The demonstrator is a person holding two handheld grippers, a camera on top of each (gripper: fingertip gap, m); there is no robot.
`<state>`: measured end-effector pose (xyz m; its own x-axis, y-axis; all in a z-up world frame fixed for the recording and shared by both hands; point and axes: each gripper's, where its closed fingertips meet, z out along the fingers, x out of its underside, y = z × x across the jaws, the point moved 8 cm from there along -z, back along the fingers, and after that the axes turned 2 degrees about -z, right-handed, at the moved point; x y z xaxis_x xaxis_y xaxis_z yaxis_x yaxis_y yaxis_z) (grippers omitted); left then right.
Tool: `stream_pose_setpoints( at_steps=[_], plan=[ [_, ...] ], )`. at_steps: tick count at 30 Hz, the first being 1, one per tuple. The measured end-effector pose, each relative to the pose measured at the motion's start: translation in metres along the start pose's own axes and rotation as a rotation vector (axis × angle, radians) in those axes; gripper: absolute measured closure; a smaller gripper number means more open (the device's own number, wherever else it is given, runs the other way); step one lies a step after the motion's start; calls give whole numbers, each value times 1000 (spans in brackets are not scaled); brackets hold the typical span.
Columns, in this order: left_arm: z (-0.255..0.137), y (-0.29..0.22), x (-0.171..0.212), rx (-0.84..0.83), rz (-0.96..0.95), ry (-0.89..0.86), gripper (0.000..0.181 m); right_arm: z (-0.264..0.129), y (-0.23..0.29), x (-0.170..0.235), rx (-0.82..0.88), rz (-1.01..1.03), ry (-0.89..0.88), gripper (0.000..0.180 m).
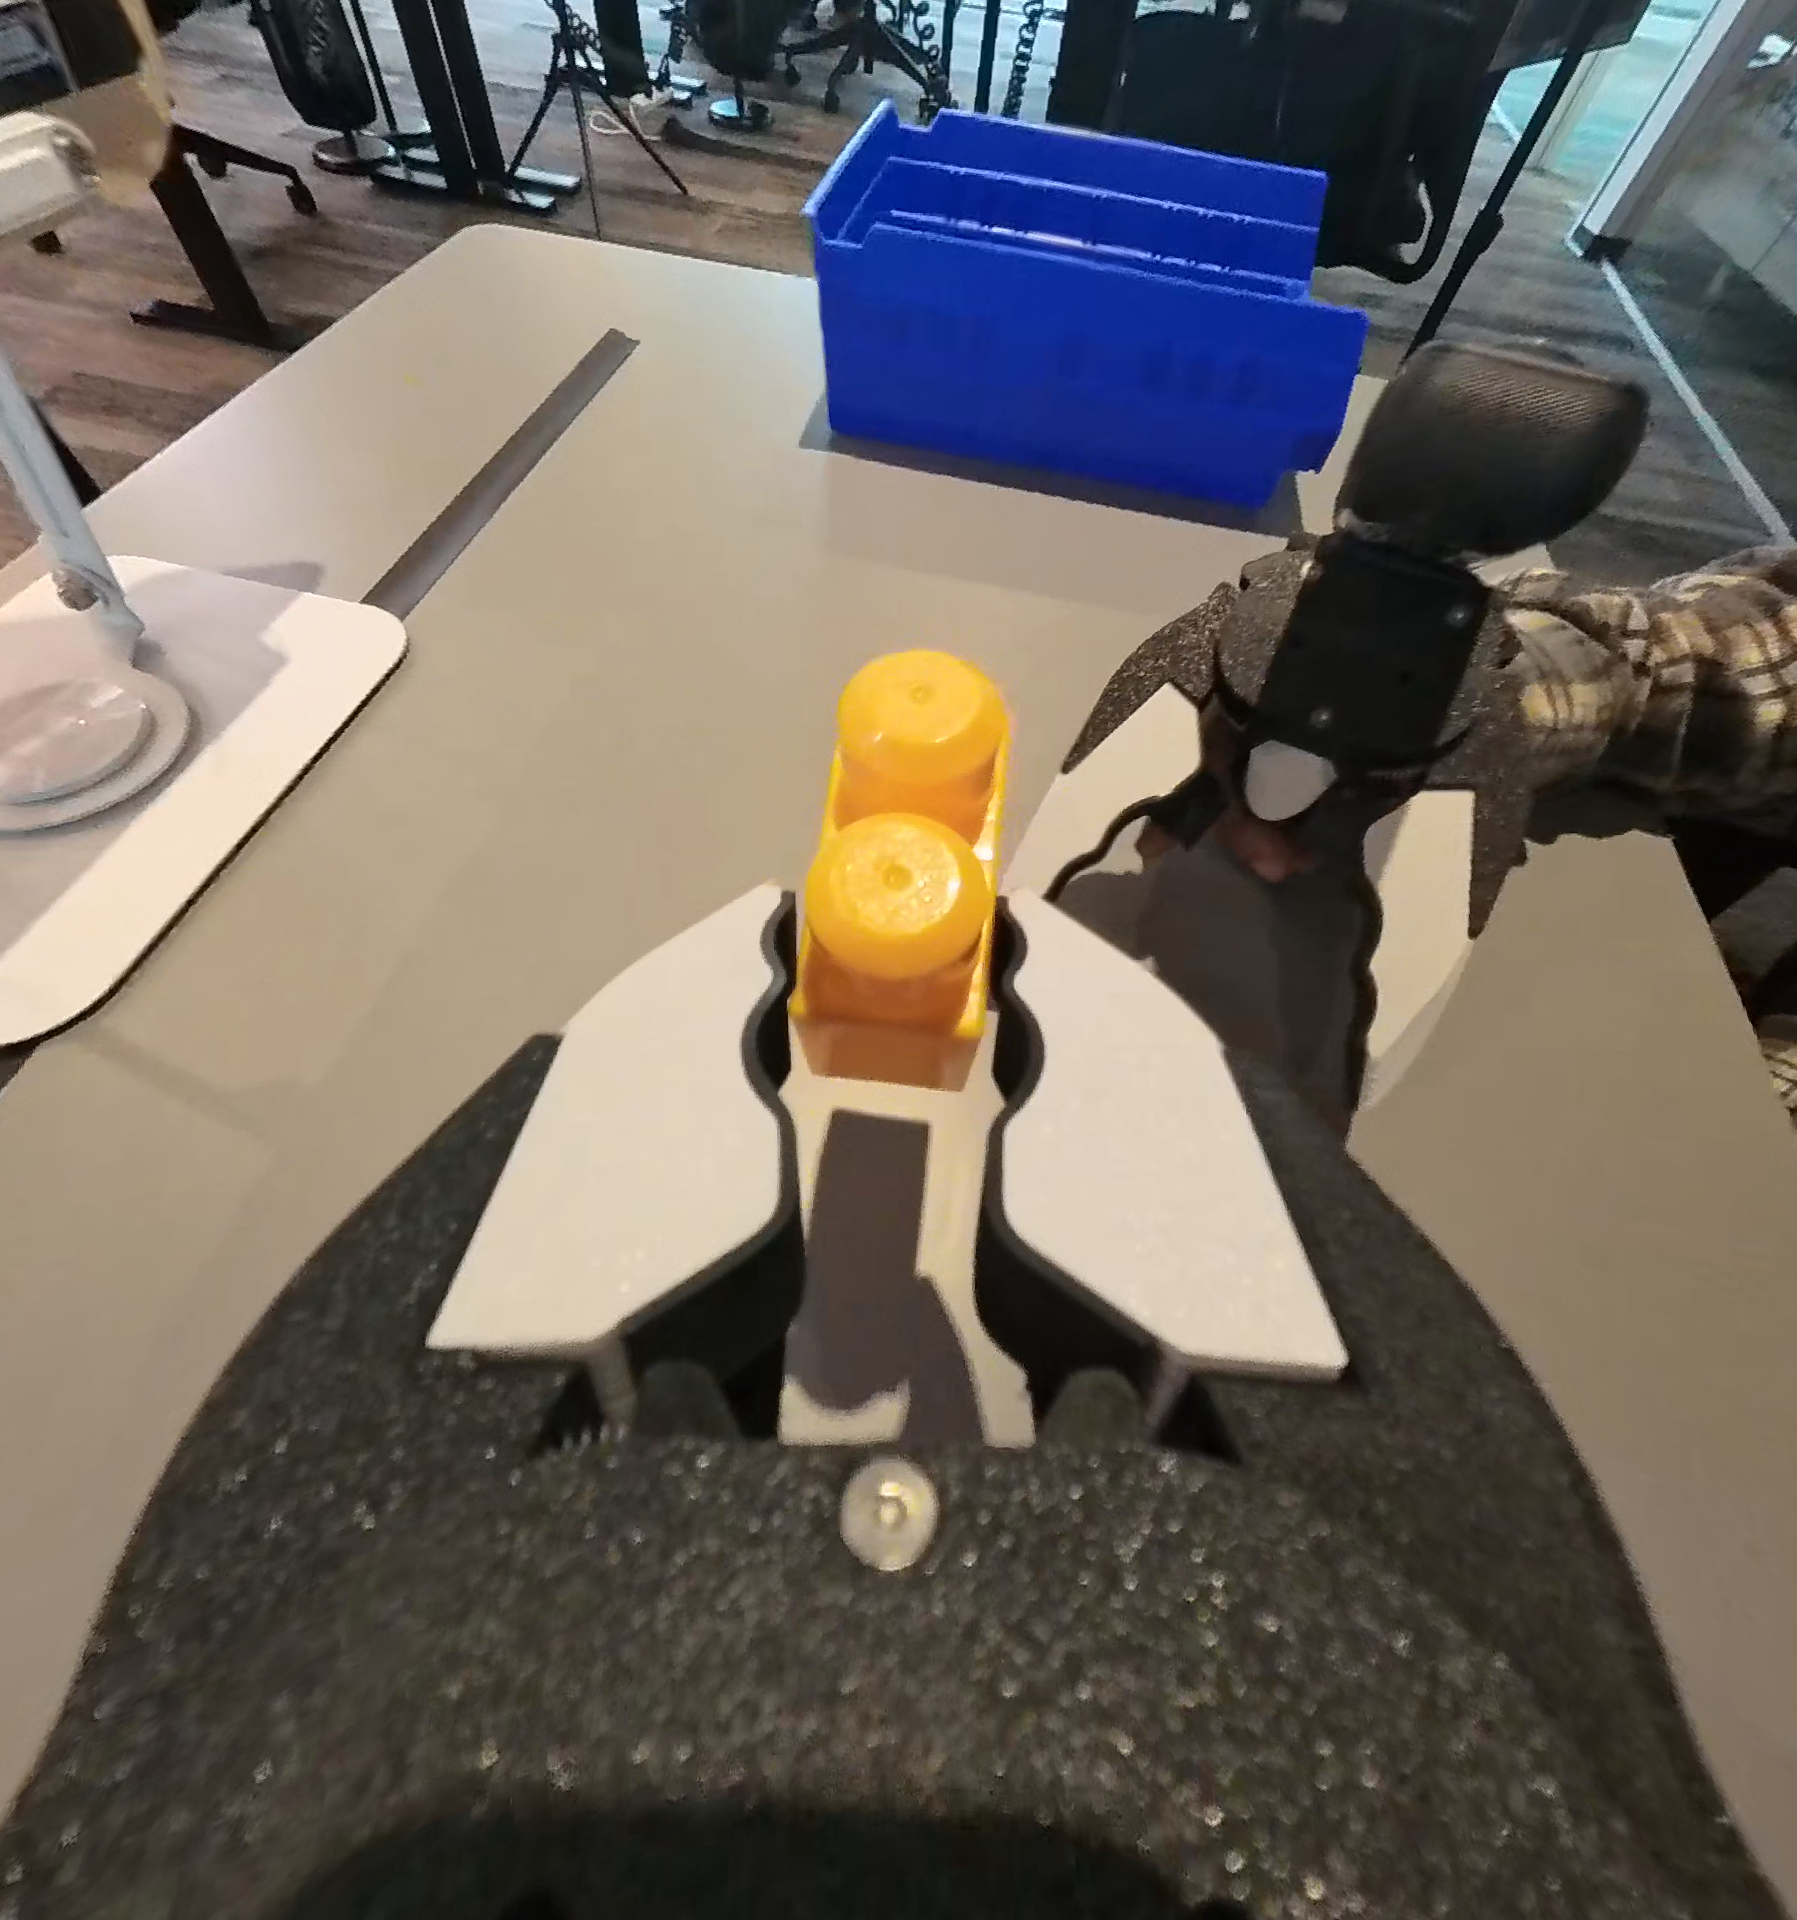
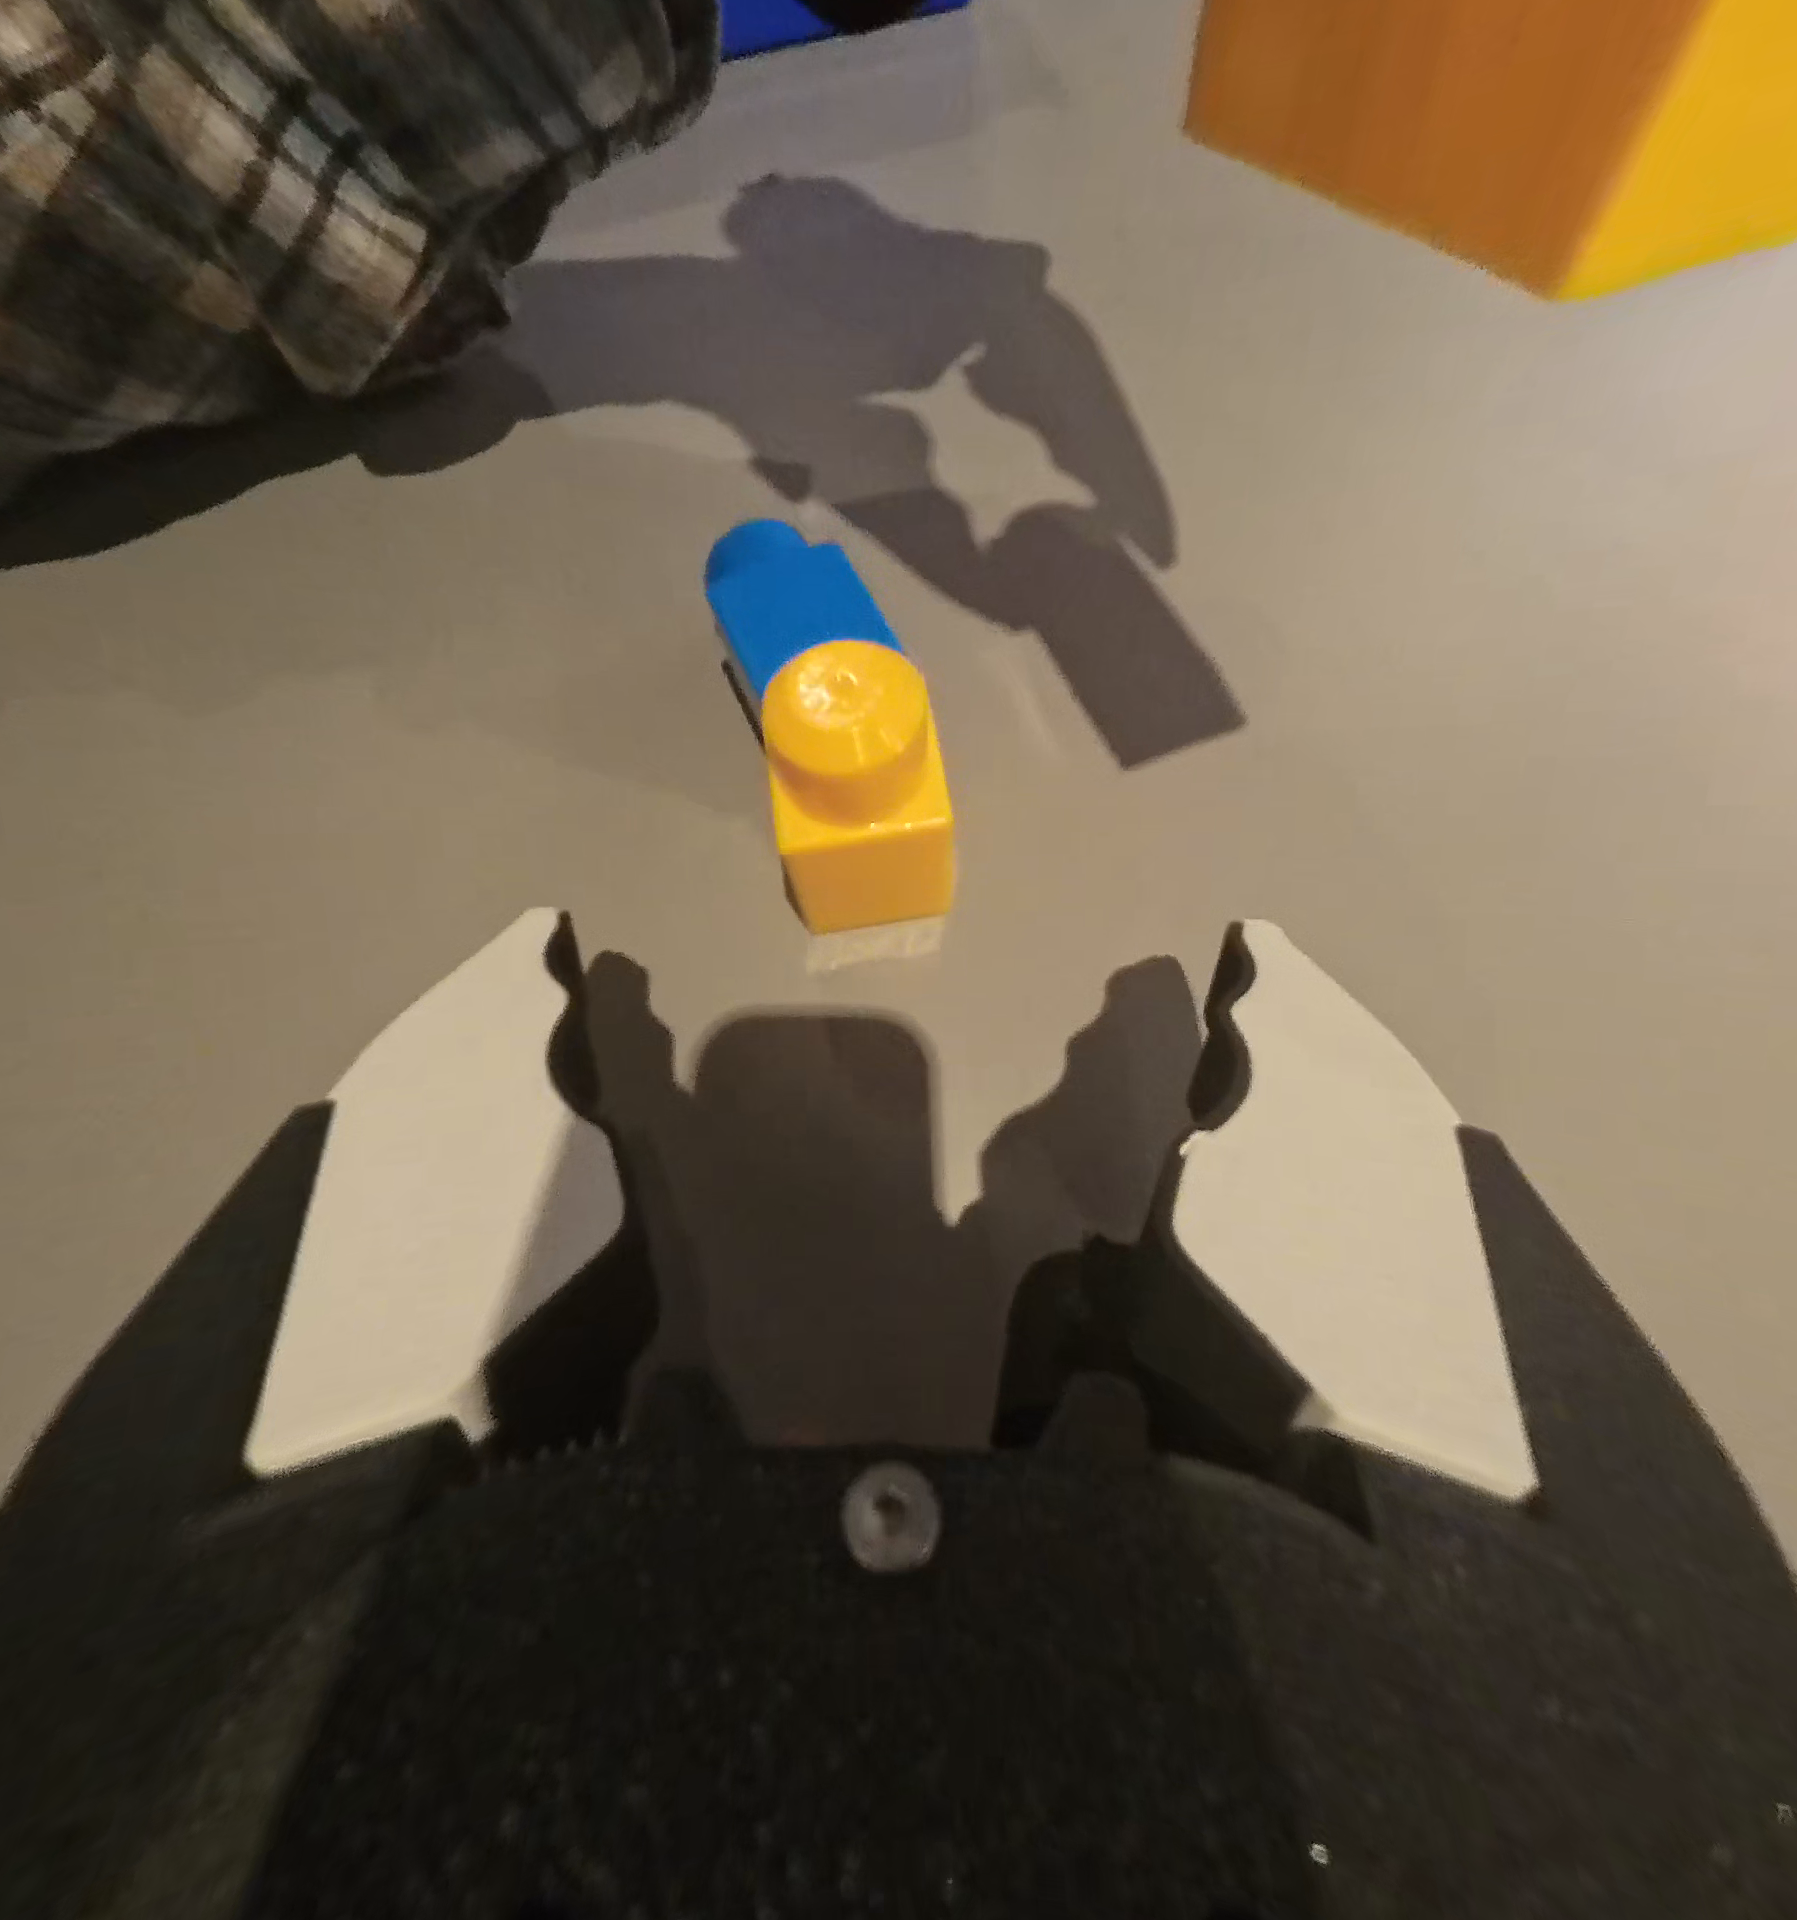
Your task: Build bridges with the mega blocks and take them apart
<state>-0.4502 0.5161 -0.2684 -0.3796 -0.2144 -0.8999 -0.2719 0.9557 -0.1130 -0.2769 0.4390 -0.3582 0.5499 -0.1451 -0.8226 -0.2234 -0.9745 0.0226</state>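
My left gripper (image 1: 894, 925) is shut on a long yellow block (image 1: 909, 831) with two round studs, held above the grey table (image 1: 561, 727). That block shows large and blurred at the top right of the right wrist view (image 2: 1496, 135). My right gripper (image 2: 894, 925) is open and empty, pointing down at the table. Just beyond its fingertips a small yellow one-stud block (image 2: 858, 800) stands on the table, with a blue block (image 2: 795, 608) right behind it. The right gripper also shows in the left wrist view (image 1: 1216, 894), to the right of the held block.
A blue plastic bin (image 1: 1070, 322) stands at the table's far edge. A white lamp base (image 1: 146, 748) sits at the left. A plaid sleeve (image 1: 1683, 675) reaches in from the right; another sleeve (image 2: 250, 208) fills the right wrist view's top left. Office chairs and tripods stand beyond. Across from one pair of fingers to the other is roughly 15 cm.
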Motion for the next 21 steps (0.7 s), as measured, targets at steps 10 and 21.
stream_pose_setpoints(
  at_steps=[10, 21],
  plan=[
    [-7, 10, 8, -28, -21, 13, 145, 12, 0, -7, -63, -44, 11, 92],
    [-9, 11, 8, -24, -25, 8, 145, 25, -1, -9, -83, -56, 72, 89]
  ],
)
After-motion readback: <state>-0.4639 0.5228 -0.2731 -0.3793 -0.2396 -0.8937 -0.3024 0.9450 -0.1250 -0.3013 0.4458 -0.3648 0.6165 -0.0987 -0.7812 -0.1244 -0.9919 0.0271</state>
